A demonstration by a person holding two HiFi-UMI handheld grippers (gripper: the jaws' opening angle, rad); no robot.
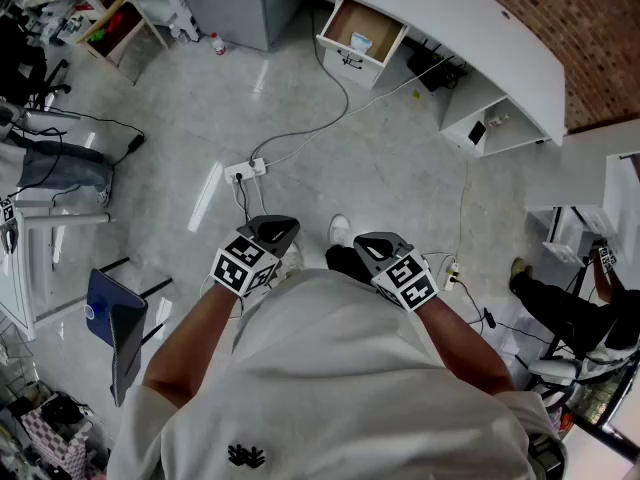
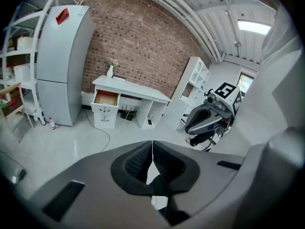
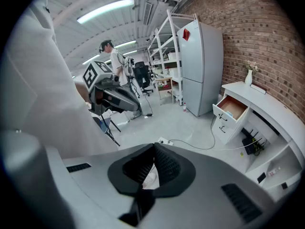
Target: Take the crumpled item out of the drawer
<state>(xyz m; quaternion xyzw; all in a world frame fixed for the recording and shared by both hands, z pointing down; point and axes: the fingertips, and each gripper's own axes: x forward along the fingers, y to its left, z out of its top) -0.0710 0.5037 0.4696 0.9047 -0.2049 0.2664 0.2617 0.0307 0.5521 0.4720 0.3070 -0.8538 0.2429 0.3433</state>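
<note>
**Legible text:** no word, brand or number can be read in any view.

**Marks present:**
- (a) Black-and-white square code patterns cover the left marker cube [image 1: 243,264] on the left gripper [image 1: 276,230] and the right marker cube [image 1: 408,278] on the right gripper [image 1: 372,246]. They show blocks, not letters.
- (b) A red tag [image 2: 62,15] sits on the upper door of the refrigerator [image 2: 59,66]. Any print on it is too small to tell.
- (c) A small black emblem [image 1: 245,455] is on the person's white shirt [image 1: 330,368]. It is possibly a logo and has no legible lettering.
</note>
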